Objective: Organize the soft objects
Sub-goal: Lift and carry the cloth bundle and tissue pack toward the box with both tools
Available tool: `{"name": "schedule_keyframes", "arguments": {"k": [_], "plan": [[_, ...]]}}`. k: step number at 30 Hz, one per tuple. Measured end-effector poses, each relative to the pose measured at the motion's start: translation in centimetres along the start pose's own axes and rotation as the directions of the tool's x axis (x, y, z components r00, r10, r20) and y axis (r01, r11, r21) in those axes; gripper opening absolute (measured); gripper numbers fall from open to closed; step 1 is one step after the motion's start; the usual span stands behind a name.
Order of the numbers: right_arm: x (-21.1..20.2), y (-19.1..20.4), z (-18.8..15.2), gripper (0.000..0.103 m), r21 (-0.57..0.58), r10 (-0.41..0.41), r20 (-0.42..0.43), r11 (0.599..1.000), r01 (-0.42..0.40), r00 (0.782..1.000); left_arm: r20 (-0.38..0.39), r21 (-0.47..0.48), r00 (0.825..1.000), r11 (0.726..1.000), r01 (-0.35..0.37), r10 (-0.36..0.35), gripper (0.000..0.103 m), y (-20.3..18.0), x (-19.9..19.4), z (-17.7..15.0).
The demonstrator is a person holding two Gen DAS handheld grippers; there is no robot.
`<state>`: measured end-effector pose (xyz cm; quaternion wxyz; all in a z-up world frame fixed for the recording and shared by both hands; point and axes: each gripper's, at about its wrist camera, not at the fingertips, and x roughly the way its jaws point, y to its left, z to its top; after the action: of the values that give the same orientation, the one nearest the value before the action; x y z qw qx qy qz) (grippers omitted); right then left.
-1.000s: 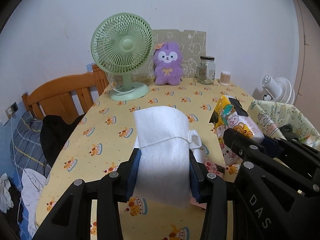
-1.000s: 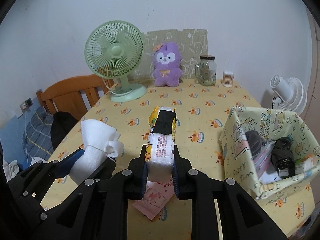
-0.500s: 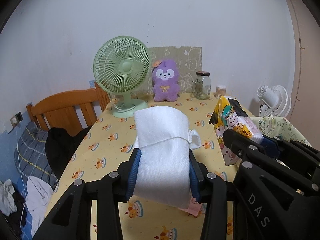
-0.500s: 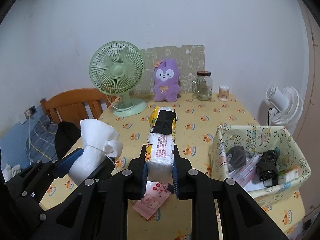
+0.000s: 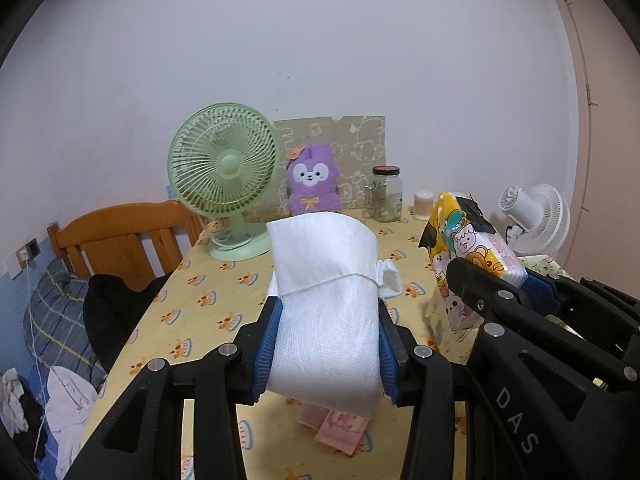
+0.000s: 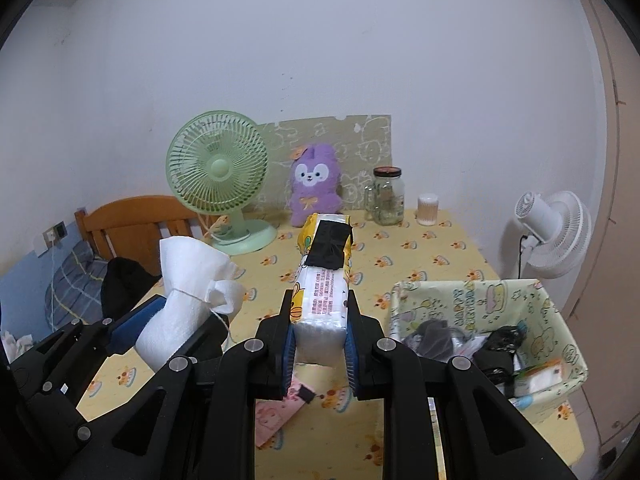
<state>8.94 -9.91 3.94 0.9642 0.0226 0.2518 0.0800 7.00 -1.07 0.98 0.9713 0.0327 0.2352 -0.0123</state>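
Both grippers have risen since a second ago, so more wall shows behind the held items. Left gripper [image 5: 326, 344] has its jaws clamped on a white towel roll [image 5: 326, 304], held above the table [image 5: 224, 292]. Right gripper [image 6: 319, 342] grips a tissue pack [image 6: 322, 284], just right of the roll. A pink packet [image 6: 276, 412] lies on the table below; a fabric basket [image 6: 560, 360] sits near right, a purple plush [image 6: 316, 184] far back.

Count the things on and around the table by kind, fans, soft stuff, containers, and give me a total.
Fans: 2, green fan and white fan.
Soft things: 3, plush, white bundle, tissue pack.
Containers: 3, jar, swab cup, bin.
Pink packet: 1.
Total: 9.
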Motion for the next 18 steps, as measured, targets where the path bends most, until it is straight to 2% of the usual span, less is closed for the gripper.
{"name": "schedule_keyframes", "arguments": {"k": [18], "plan": [[-1.2,-5.6,0.9,0.024,0.038,-0.084,0.031,0.996,0.082,0.996,0.030,0.045,0.996,0.996,0.077,-0.078,0.045,-6.1,0.5,1.9]]}}
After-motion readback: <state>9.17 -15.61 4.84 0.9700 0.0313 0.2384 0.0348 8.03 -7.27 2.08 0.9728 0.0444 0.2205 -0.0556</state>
